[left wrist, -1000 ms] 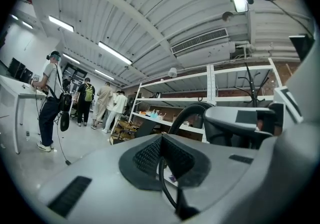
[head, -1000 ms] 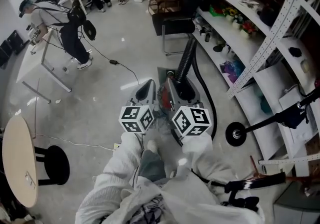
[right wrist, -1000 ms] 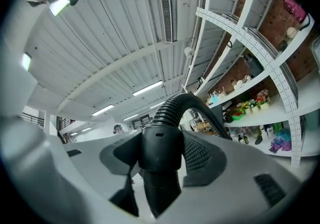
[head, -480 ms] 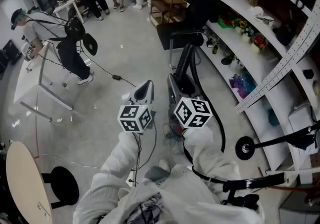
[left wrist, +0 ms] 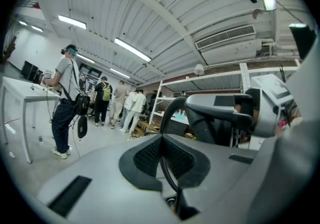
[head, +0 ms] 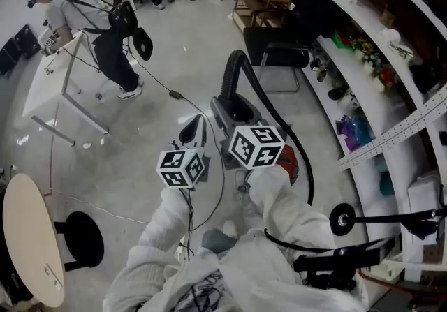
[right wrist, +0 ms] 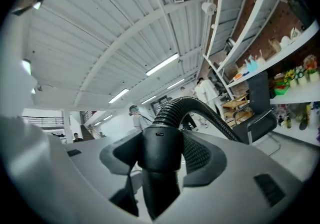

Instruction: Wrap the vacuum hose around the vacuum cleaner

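In the head view my right gripper (head: 225,109) is shut on the black cuff of the ribbed vacuum hose (head: 234,70). The hose arches up from the jaws and runs down to the right past my sleeve. A red part of the vacuum cleaner (head: 288,162) shows beside my right forearm; the rest is hidden. The right gripper view shows the hose (right wrist: 200,110) curving away from the clamped cuff. My left gripper (head: 195,129) hangs just left of it, pads together on a thin black cord (left wrist: 167,178) that drops from between them.
A black chair (head: 276,52) stands ahead by the curved shelves (head: 363,59) on the right. A stand with a round base (head: 342,220) is at the right. A white table (head: 52,87) with a person (head: 91,31), a round table (head: 24,234) and a stool (head: 80,237) are at the left.
Both grippers have travelled across the floor together with the hose and cord. The hose arch now stands taller and further left. The chair, shelves and stand have slid toward the lower right of the view.
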Action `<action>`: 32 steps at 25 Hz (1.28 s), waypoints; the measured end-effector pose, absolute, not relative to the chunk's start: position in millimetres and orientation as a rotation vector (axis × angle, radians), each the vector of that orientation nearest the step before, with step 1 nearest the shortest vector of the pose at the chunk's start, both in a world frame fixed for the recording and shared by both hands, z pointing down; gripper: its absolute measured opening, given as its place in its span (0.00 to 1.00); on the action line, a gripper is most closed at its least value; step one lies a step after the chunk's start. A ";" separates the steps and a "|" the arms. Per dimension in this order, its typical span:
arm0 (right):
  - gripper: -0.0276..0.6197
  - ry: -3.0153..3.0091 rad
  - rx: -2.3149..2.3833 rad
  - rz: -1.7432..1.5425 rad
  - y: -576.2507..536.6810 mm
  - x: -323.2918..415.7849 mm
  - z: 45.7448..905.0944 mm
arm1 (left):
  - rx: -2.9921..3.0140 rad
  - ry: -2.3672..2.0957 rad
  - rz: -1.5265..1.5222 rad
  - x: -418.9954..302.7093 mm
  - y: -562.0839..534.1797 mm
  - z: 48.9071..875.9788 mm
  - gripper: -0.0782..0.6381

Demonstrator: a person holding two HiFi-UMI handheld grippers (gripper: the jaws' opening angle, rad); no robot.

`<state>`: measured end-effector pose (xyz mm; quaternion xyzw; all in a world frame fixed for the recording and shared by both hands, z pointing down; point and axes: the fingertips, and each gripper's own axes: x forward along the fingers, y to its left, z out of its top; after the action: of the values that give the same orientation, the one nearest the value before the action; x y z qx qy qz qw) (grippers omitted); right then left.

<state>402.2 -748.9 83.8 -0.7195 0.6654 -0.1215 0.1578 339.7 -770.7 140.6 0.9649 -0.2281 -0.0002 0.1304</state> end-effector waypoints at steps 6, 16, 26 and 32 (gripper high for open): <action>0.41 1.916 -1.957 -0.401 -783.4 374.9 83.3 | 2.737 -0.836 0.015 259.6 -798.8 159.6 0.11; 0.41 1.568 -2.207 -0.068 -710.5 476.6 -0.7 | 2.881 -0.458 -0.121 362.4 -775.1 95.9 0.11; 0.41 1.386 -2.294 0.100 -595.9 582.0 -53.5 | 2.955 -0.108 -0.131 513.7 -665.4 49.9 0.11; 0.41 1.421 -2.279 0.052 -589.4 632.1 -34.0 | 2.960 -0.108 -0.134 567.2 -658.2 41.8 0.11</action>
<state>632.1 -589.4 -34.0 -0.8265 0.5153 0.0187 0.2257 567.2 -658.2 41.8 0.9944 -0.0362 -0.0449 0.0881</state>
